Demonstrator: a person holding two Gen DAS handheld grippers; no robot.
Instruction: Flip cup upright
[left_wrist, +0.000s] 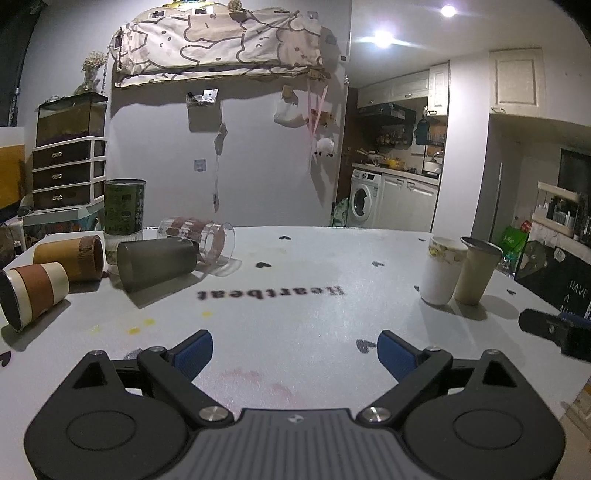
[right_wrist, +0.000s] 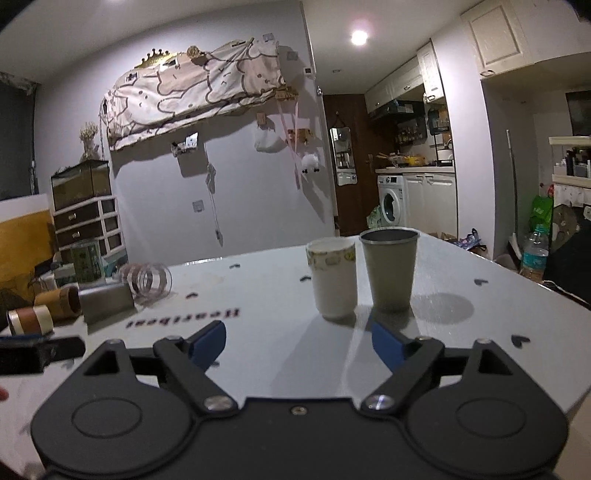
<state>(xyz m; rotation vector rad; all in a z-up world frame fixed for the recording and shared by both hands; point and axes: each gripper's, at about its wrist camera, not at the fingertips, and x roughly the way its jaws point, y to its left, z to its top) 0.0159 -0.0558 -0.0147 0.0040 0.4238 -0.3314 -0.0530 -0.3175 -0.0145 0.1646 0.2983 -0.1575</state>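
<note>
Several cups lie on their sides at the table's left: a grey cup (left_wrist: 157, 263), a clear glass (left_wrist: 199, 239), a brown cup (left_wrist: 72, 256) and a brown-banded white cup (left_wrist: 31, 291). A white cup (left_wrist: 441, 271) and a grey metal cup (left_wrist: 476, 271) stand upright at the right. My left gripper (left_wrist: 295, 354) is open and empty, low over the table's near middle. My right gripper (right_wrist: 298, 345) is open and empty, just short of the white cup (right_wrist: 334, 282) and metal cup (right_wrist: 390, 269). The lying cups also show in the right wrist view, the grey cup (right_wrist: 107, 300) among them.
The white table (left_wrist: 295, 314) bears the word "Heartbeat" and small heart marks. A green canister (left_wrist: 123, 206) stands behind the lying cups. The right gripper's finger (left_wrist: 554, 328) shows at the right edge. Drawers, a wall and a kitchen lie beyond.
</note>
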